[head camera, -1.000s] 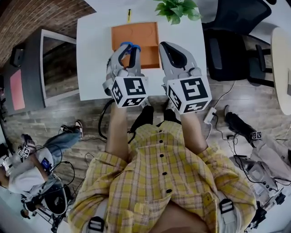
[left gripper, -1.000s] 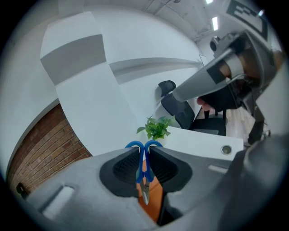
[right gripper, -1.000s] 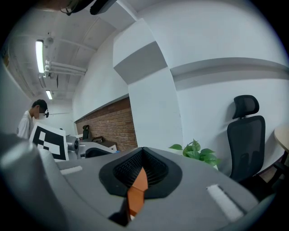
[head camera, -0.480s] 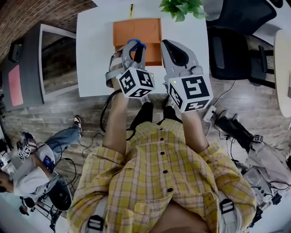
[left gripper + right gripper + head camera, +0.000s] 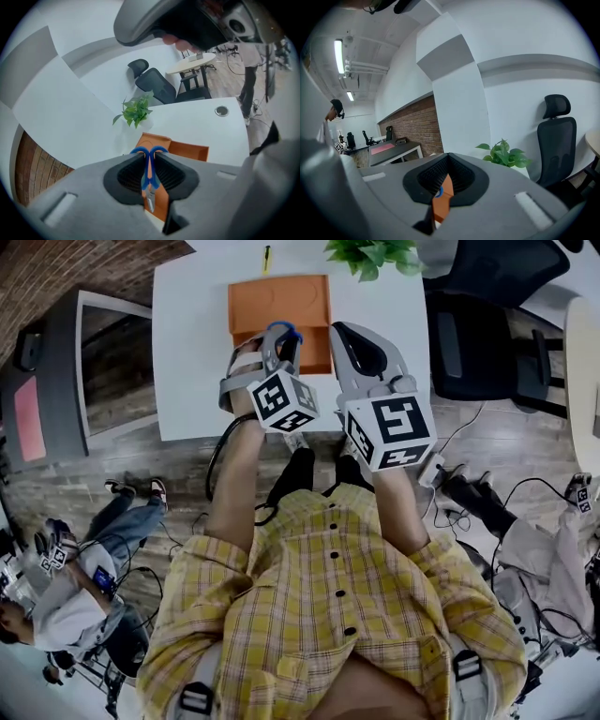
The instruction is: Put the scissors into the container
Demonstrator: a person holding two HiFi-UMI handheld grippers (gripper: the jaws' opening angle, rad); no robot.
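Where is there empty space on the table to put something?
The white table is bare left of the orange container, and right of it in front of the plant. Crowded: the container's near edge, under the left gripper with scissors and the right gripper.

Head view looks steeply down; both gripper views face forward, sharing the plant [image 5: 135, 111].

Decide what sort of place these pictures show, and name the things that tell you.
Most likely an open office or lab workspace: a black office chair stands beside the white table, another dark desk stands by a brick wall, and cables trail across the wood floor.
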